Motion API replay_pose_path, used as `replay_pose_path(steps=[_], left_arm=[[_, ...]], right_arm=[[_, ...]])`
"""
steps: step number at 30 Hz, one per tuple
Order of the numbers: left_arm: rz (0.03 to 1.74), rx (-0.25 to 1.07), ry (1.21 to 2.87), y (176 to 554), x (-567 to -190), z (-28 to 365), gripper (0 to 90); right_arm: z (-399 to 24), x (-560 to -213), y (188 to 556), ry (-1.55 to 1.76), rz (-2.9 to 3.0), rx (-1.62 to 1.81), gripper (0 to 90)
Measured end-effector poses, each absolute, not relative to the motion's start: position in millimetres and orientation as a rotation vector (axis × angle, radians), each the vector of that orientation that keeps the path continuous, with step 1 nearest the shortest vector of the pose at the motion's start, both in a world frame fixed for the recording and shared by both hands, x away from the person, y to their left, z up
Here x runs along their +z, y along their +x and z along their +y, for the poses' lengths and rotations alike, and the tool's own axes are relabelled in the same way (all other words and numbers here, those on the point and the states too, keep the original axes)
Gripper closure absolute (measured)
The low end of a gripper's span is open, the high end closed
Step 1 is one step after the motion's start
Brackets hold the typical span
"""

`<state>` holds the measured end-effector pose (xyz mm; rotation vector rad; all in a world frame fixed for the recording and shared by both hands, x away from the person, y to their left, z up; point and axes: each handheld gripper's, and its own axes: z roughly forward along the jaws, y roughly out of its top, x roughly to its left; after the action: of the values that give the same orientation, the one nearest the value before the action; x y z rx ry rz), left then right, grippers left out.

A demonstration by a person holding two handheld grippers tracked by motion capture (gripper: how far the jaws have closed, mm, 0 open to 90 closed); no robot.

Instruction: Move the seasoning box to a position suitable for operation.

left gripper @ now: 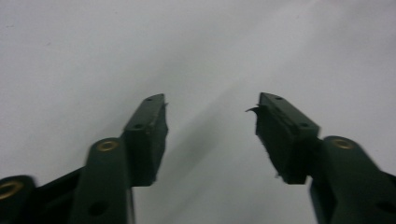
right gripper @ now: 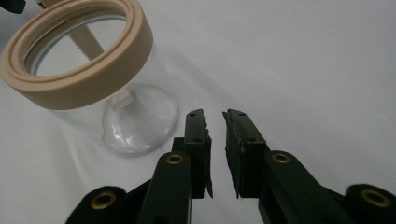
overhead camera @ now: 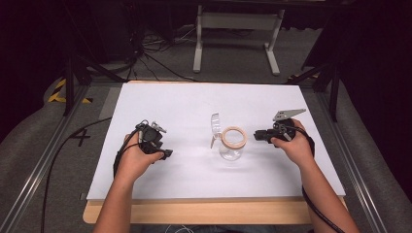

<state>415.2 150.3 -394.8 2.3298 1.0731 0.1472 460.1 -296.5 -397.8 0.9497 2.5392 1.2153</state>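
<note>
two grippers flank a glass jar on a white table

two hands come in from the near edge of the white table [overhead camera: 194, 107], each holding a black gripper. the left hand [overhead camera: 132, 160] sits at the near left, and the left gripper [overhead camera: 164, 154] points toward the right, low over the bare surface. in the left gripper view its jaws stand wide apart, released, with nothing between them but plain white tabletop [left gripper: 196, 51]. a cable [overhead camera: 53, 160] trails from that side off the table's left edge onto the grey floor.

the right hand [overhead camera: 294, 145] sits at the right, a little farther in, and the right gripper [overhead camera: 257, 135] points left toward the jar, with a grey three-cornered plate [overhead camera: 287, 114] on top. in the right gripper view [right gripper: 215, 122] its jaws are drawn nearly together, only a narrow slit between the pads, gripping nothing.

between the two grippers, nearer the right one, a clear glass jar [overhead camera: 232, 145] stands upright on the table with a tan ring [overhead camera: 234, 137] around its mouth. its clear lid [overhead camera: 215, 127] stands swung up on the jar's left side. the right gripper's tips are just beside the jar, apart from it; in the right gripper view the jar [right gripper: 135, 116] stands to the upper left of the jaws.

beyond the far edge of the table, a white metal frame [overhead camera: 238, 29] stands on the grey floor, with black cables [overhead camera: 155, 48] to its left.
</note>
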Motion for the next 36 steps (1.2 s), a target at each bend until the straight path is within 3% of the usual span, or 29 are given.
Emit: replay_pose_path(steps=[3,7,14,18,19,36], left_arm=[[1.024,-0.018,2.258,415.9,-388.2,148.6,52.5],[1.011,0.057,2.332,413.1,-384.9,147.2,61.2],[0.978,0.041,2.277,409.5,-378.9,151.4,71.9],[0.964,0.061,2.288,407.8,-378.2,149.2,75.9],[0.954,0.060,2.304,407.3,-378.4,148.4,77.2],[0.963,0.050,2.293,405.3,-382.6,147.8,76.6]], right_arm=[[-294.6,-397.1,459.9,0.940,2.537,1.225,78.4],[-292.5,-396.8,460.5,0.928,2.543,1.232,78.2],[-290.8,-396.0,461.8,0.923,2.536,1.268,78.6],[-287.3,-399.6,462.8,0.918,2.537,1.291,82.8],[-282.9,-402.3,463.4,0.915,2.551,1.292,87.5],[-257.3,-425.4,473.0,0.802,2.620,1.197,87.9]])
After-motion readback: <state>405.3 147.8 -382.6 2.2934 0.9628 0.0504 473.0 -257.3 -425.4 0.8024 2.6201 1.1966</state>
